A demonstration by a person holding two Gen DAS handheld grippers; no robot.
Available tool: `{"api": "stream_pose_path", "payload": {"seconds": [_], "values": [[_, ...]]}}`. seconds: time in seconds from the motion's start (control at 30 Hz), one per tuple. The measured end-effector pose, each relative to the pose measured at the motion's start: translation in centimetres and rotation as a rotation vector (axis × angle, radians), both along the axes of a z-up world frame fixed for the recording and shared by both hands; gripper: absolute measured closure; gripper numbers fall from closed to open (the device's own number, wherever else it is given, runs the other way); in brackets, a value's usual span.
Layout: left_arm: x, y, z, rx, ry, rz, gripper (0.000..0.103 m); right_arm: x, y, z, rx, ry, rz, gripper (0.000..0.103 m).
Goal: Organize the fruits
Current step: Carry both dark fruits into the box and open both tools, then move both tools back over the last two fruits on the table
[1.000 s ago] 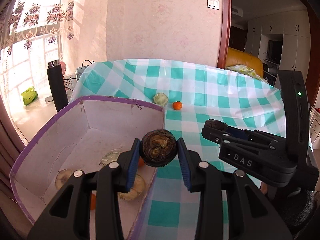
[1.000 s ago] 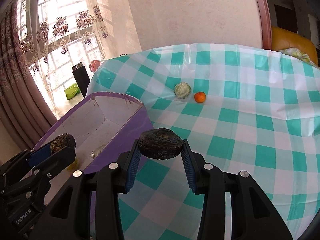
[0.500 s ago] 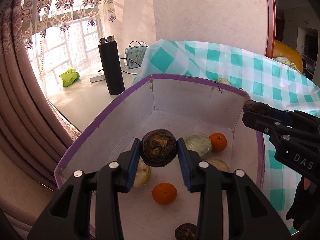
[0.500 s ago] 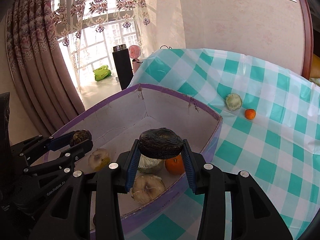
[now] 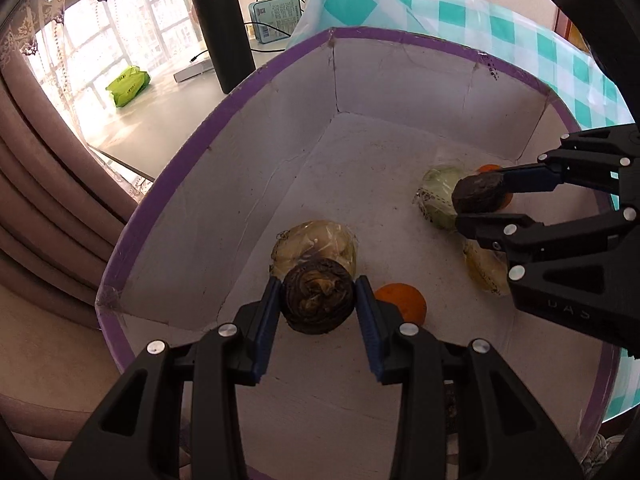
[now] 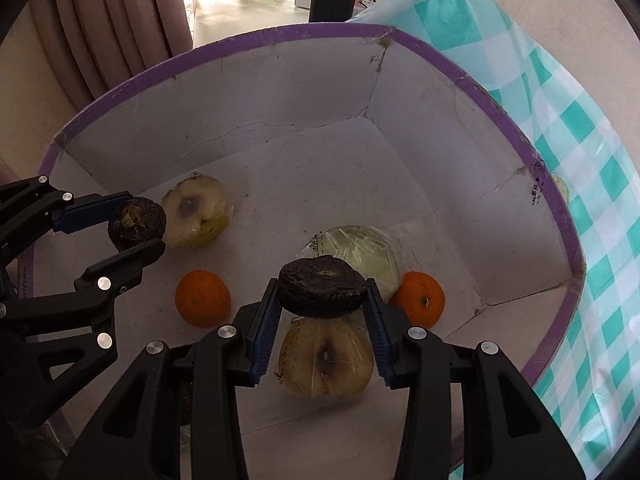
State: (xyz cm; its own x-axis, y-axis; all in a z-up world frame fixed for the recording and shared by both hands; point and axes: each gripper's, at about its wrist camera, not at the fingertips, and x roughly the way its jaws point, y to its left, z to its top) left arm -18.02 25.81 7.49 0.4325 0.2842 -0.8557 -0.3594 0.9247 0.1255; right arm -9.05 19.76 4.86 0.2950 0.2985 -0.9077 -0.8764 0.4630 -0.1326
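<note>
My left gripper [image 5: 318,304] is shut on a dark brown wrinkled fruit [image 5: 318,302] and holds it low inside the purple-rimmed cardboard box [image 5: 256,76]. My right gripper [image 6: 322,300] is shut on a second dark flat fruit [image 6: 322,290] above the box floor; it also shows in the left wrist view [image 5: 478,196]. On the box floor lie wrapped apple halves [image 6: 326,356] [image 6: 196,216], a wrapped pale cabbage [image 6: 362,252] and two oranges [image 6: 203,298] [image 6: 420,299]. The left gripper shows at the left of the right wrist view [image 6: 138,230].
The box stands on a teal-and-white checked tablecloth [image 6: 592,184]. Beyond it a side table carries a black flask [image 5: 222,28], a blue device with cables [image 5: 276,16] and a green packet [image 5: 128,84]. Brown curtains [image 5: 48,208] hang at the left.
Both grippers have swung over the box and dropped down inside it, each still holding its dark fruit. The box floor and its fruit are now much closer.
</note>
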Motion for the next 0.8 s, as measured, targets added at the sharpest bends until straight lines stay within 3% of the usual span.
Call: {"api": "stream_pose_path", "payload": {"seconds": [0.17,0.33,0.47,0.63,0.73,0.8], "values": [[0.0,0.0,-0.5,0.000,0.018,-0.008,0.064,-1.2,0.9,-1.8,-0.081,0.009,0.058,0.062],[0.1,-0.1,-0.4,-0.003,0.024,-0.007,0.064,-1.3,0.5,-1.8,-0.078,0.012,0.050,0.061],[0.3,0.1,-0.4,-0.008,0.034,0.006,0.060,-0.8,0.7,-1.3,-0.069,0.003,0.031,0.041],[0.4,-0.4,0.0,0.009,0.037,-0.005,0.037,-0.8,0.1,-1.0,-0.050,-0.006,0.011,0.038],[0.4,-0.8,0.1,0.036,0.043,0.001,0.031,-0.9,-0.5,-0.5,-0.042,-0.078,-0.003,0.031],[0.2,-0.9,0.5,0.077,0.037,0.023,0.018,-1.3,-1.1,0.1,-0.031,-0.142,-0.007,0.028]]}}
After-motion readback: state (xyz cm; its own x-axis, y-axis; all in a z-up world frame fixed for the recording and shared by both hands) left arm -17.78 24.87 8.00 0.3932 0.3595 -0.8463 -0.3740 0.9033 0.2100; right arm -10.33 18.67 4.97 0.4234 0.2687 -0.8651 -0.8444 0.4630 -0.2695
